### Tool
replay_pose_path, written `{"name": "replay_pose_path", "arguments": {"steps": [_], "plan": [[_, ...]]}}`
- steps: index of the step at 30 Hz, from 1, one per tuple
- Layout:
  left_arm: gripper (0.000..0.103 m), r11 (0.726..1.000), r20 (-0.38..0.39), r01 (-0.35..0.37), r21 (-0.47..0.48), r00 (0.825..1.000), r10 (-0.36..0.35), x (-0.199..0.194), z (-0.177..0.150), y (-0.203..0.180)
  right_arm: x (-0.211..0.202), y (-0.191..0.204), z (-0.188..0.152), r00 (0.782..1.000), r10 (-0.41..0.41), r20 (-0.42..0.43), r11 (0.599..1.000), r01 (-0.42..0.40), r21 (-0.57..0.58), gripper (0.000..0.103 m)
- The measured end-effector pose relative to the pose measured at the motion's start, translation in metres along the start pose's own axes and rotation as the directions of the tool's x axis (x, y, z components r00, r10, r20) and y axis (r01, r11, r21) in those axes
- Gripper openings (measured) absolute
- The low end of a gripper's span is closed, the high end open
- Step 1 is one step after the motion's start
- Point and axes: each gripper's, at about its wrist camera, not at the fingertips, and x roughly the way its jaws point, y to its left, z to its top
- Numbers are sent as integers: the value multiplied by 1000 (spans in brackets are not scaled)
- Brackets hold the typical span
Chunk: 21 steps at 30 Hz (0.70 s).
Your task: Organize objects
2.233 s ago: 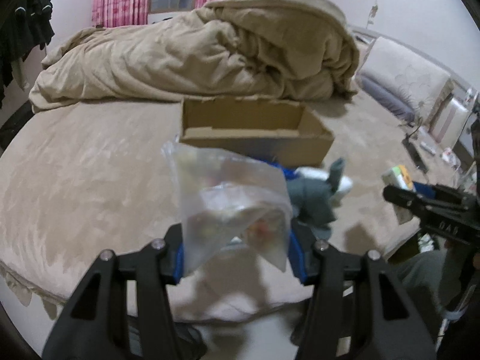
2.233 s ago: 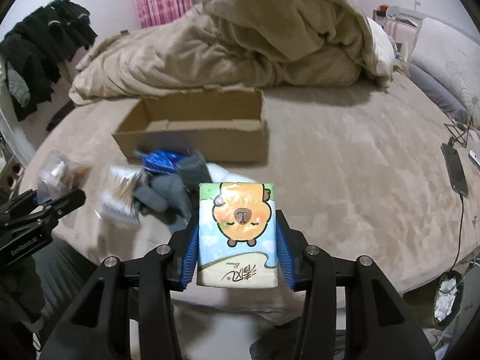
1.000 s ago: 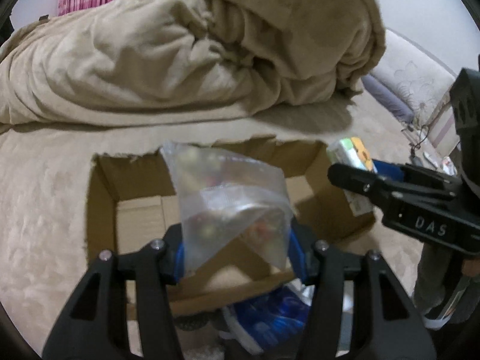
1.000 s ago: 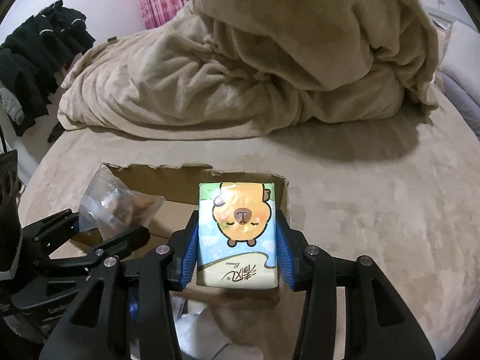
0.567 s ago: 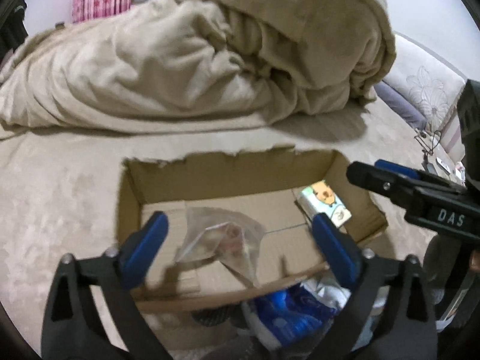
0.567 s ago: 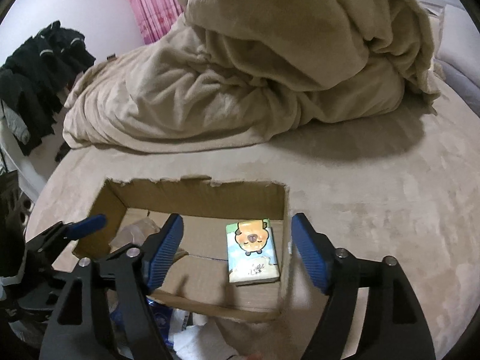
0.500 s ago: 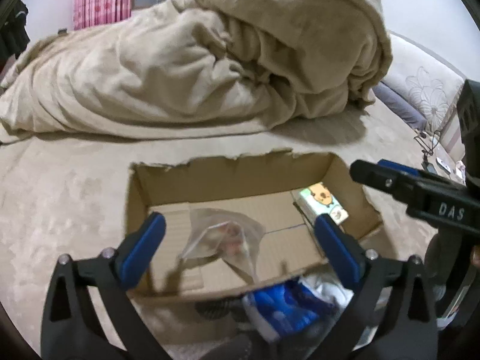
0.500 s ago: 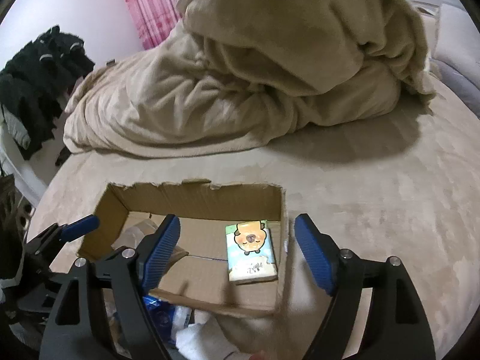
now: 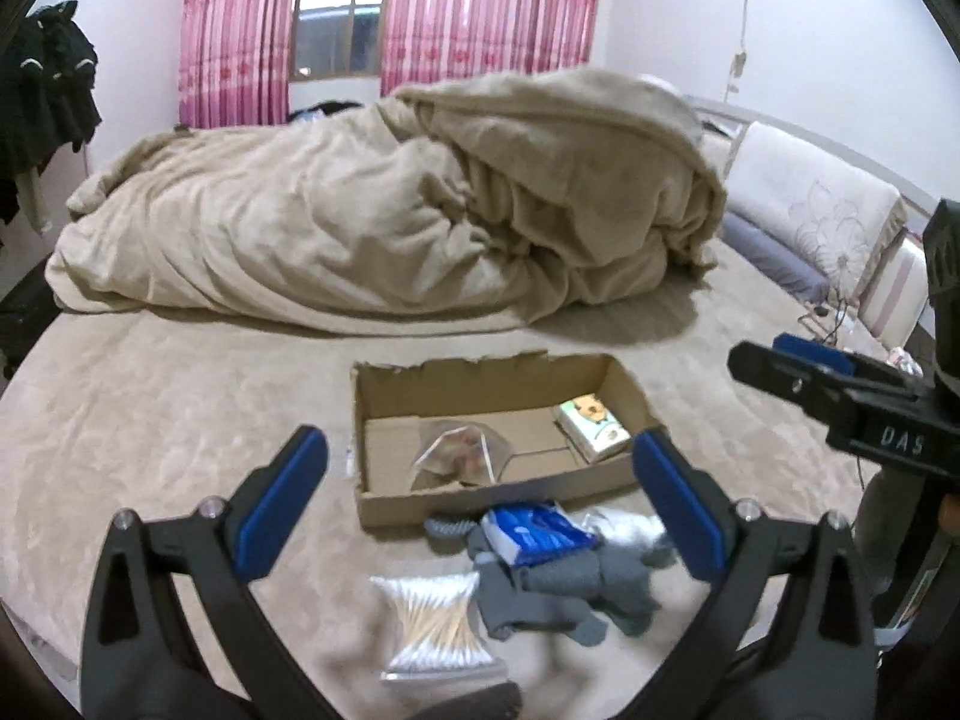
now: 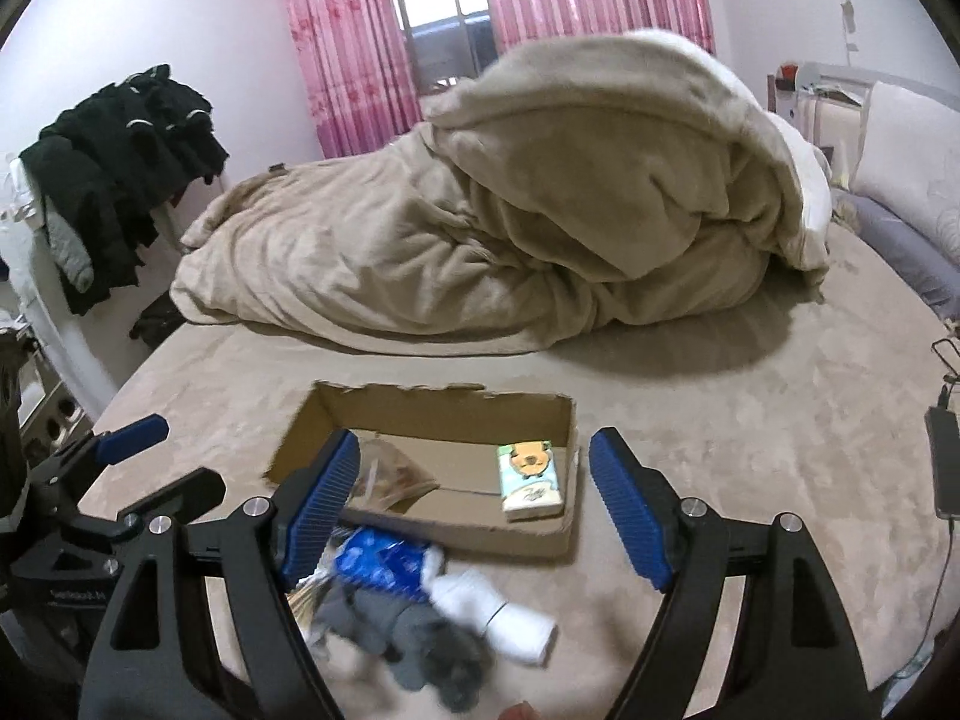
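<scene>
Beige bedding covers the bed point(image 9: 150, 408) that fills both views. Nearest, at the bottom of the left wrist view, the left gripper point(image 9: 480, 498) is spread wide and holds nothing; between its fingers lie a bag of cotton swabs point(image 9: 435, 630), grey socks point(image 9: 570, 591) and a blue packet point(image 9: 534, 531), all crowded just in front of the cardboard box point(image 9: 480, 501). The right gripper point(image 10: 474, 504) is likewise released — a white sock point(image 10: 498, 609) lies below it, beside the grey ones. Inside the box, mid-frame, the clear plastic bag point(image 9: 459, 456) rests left of centre and the tissue pack point(image 10: 529, 474) lies against the right wall. Beyond, a heaped duvet point(image 10: 540, 210) fills the centre; pink curtains point(image 9: 480, 6) hang at the top, dark clothes point(image 10: 120, 174) at upper left.
</scene>
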Motion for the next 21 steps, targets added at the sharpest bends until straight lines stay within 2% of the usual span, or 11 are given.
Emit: {"name": "replay_pose_path", "arguments": {"steps": [4, 11, 21], "plan": [[103, 1000, 37, -10, -9, 999, 10, -31, -6, -1, -22, 10, -8, 1000, 12, 13, 1000, -12, -15, 82], [103, 999, 53, 1, -32, 999, 1, -69, -28, 2, -62, 28, -31, 998, 20, 52, 999, -18, -38, 82], [103, 1000, 57, 8, -28, 998, -6, -97, -57, -9, -80, 47, -67, 998, 45, 32, 998, -43, -51, 82]]}}
